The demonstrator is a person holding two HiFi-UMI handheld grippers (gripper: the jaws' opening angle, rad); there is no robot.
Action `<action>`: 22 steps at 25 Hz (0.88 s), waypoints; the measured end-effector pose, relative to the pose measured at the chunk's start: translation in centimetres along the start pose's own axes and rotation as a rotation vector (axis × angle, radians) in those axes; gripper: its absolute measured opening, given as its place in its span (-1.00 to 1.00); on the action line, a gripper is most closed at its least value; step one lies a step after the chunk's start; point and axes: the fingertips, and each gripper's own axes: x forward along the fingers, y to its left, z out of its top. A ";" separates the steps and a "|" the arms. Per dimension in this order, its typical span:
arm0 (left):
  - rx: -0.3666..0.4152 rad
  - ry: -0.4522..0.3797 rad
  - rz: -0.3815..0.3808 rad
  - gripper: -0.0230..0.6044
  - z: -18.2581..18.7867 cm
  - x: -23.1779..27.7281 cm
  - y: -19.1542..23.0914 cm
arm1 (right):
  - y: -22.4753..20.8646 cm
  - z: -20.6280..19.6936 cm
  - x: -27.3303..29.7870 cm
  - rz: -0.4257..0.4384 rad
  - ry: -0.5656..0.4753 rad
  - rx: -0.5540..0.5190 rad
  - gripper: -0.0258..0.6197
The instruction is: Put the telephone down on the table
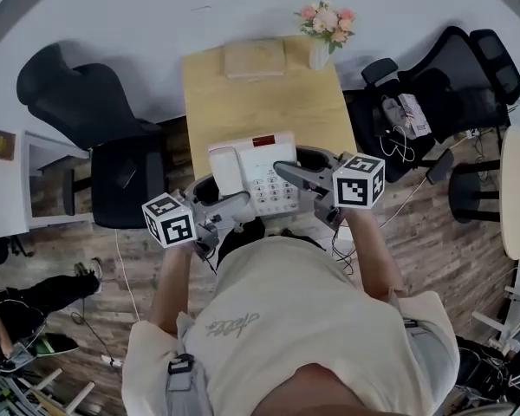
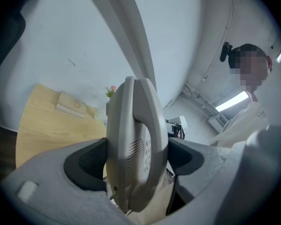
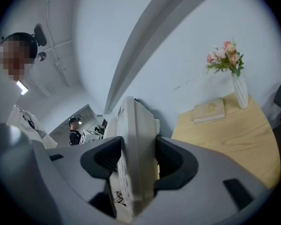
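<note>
In the head view, the white desk telephone (image 1: 253,173) sits at the centre of the frame, held between both tongs over the near end of the light wooden table (image 1: 269,102). Its lower part reaches past the table's near edge, towards the person's chest. Whether its base touches the tabletop cannot be told. The handset lies along the telephone's left side, the keypad is to the right of it, and a red strip runs along the top edge.

The left gripper (image 1: 238,202) comes in from the lower left, its marker cube just beside the person's left forearm. In the left gripper view its jaws are closed on the telephone (image 2: 136,144), which stands edge-on between the dark pads with the handset and speaker grille facing the camera.

The right gripper (image 1: 290,176) reaches in from the right. In the right gripper view its jaws are also clamped on the telephone body (image 3: 136,139), one pad pressing each face.

At the far end of the table, in the upper part of the frame, a pale book (image 1: 254,58) lies flat. Just beside it, to the right, stands a white vase of pink flowers (image 1: 322,33). Black office chairs stand to the left (image 1: 95,120) and right (image 1: 451,76) of the table on the wooden floor.
</note>
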 end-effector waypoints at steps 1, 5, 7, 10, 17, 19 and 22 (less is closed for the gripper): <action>0.006 -0.003 -0.008 0.31 0.7 -0.1 0.4 | -0.1 0.6 0.4 -0.007 -0.005 -0.004 -0.21; 0.001 -0.005 -0.038 0.31 3.3 -0.3 2.9 | -1.1 2.9 2.8 -0.036 -0.011 -0.009 -0.21; -0.008 -0.004 -0.051 0.31 4.6 -0.6 4.5 | -1.7 4.0 4.4 -0.050 -0.015 -0.005 -0.21; -0.006 0.008 -0.063 0.31 6.5 -1.2 6.9 | -2.7 5.2 6.8 -0.056 -0.021 0.014 -0.21; -0.027 0.026 -0.087 0.31 8.7 -1.8 10.0 | -4.0 6.9 9.8 -0.073 -0.023 0.046 -0.21; -0.041 0.034 -0.094 0.31 8.8 -1.7 10.8 | -4.6 6.9 10.4 -0.082 -0.012 0.054 -0.21; -0.056 0.040 -0.102 0.31 8.8 -1.2 11.6 | -5.4 6.8 10.6 -0.092 0.009 0.077 -0.21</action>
